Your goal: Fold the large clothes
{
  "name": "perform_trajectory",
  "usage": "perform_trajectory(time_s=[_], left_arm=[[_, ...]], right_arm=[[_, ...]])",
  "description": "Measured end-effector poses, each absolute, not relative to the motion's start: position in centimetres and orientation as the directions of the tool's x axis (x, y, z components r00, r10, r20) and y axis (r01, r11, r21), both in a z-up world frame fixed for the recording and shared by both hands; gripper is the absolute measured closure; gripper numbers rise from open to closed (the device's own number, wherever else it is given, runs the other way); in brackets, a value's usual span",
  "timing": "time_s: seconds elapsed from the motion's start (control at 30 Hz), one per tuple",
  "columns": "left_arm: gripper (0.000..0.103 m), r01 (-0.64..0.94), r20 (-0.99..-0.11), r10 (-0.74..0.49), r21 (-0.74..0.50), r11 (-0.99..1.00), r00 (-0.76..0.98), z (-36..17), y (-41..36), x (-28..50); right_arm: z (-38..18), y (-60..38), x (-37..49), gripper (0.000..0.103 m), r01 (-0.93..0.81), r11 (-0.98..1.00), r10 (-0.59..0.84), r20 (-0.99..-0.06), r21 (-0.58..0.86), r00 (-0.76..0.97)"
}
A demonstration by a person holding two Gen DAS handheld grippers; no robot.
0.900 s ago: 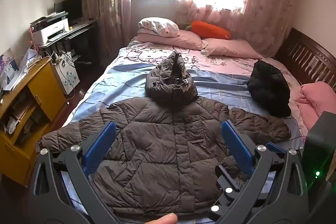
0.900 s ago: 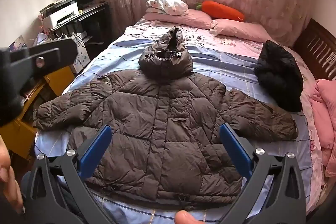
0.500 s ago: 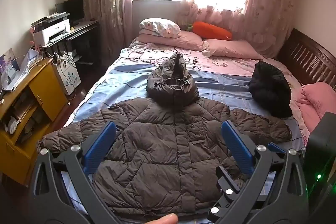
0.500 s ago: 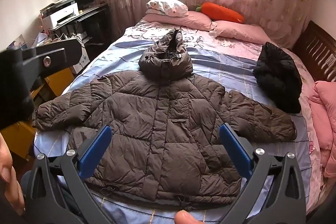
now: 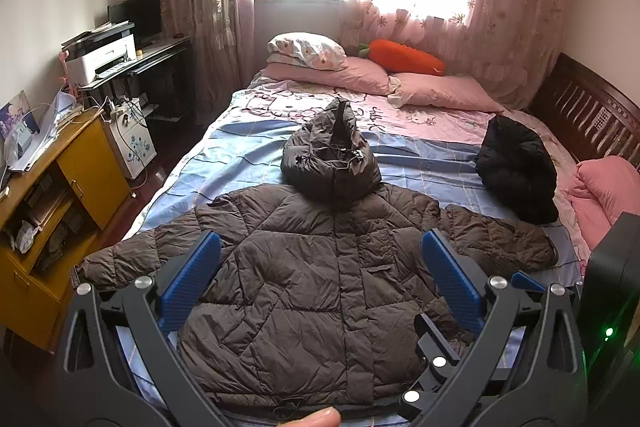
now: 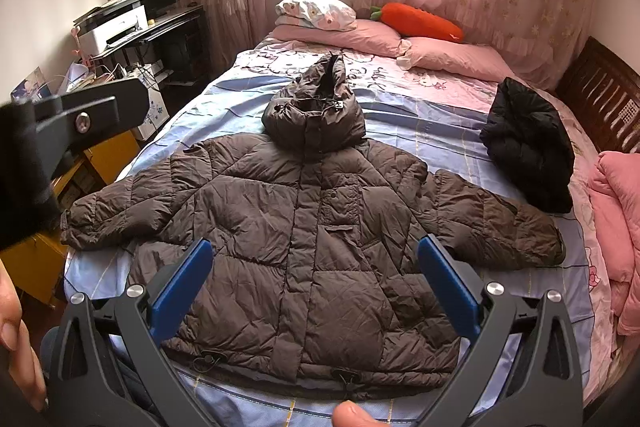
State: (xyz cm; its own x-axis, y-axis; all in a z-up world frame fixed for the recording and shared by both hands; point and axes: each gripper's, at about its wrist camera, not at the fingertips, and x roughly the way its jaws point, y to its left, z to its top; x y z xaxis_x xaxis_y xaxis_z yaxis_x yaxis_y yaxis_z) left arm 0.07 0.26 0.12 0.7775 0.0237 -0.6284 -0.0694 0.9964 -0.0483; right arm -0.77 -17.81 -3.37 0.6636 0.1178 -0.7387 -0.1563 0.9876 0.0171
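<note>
Jacket: your brown puffer jacket (image 6: 304, 239) lies spread flat, mid-frame, on the bed (image 6: 440, 131).
Claws: left claw (image 5: 320, 283) and right claw (image 6: 314, 279) both gape, holding nothing.
Risk: slippery, puffy fabric may spring out of a shallow pinch.

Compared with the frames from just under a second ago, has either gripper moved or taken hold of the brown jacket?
Barely anything changed. Both views drift slightly, so the grippers shifted a little, but neither closed nor touched anything. The left gripper and right gripper are open above the brown jacket, which lies spread flat on the bed as before, hood up, sleeves out. The black garment has not moved.
</note>
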Motion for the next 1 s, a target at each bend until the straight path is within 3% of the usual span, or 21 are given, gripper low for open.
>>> perform_trajectory(time_s=[1.0], left_arm=[[0.002, -0.073, -0.629, 0.028, -0.045, 0.996, 0.777, 0.16, 0.26, -0.13]], right_arm=[[-2.94, -17.6, -0.79, 0.001, -0.159, 0.987, 0.119, -0.736, 0.016, 0.666]])
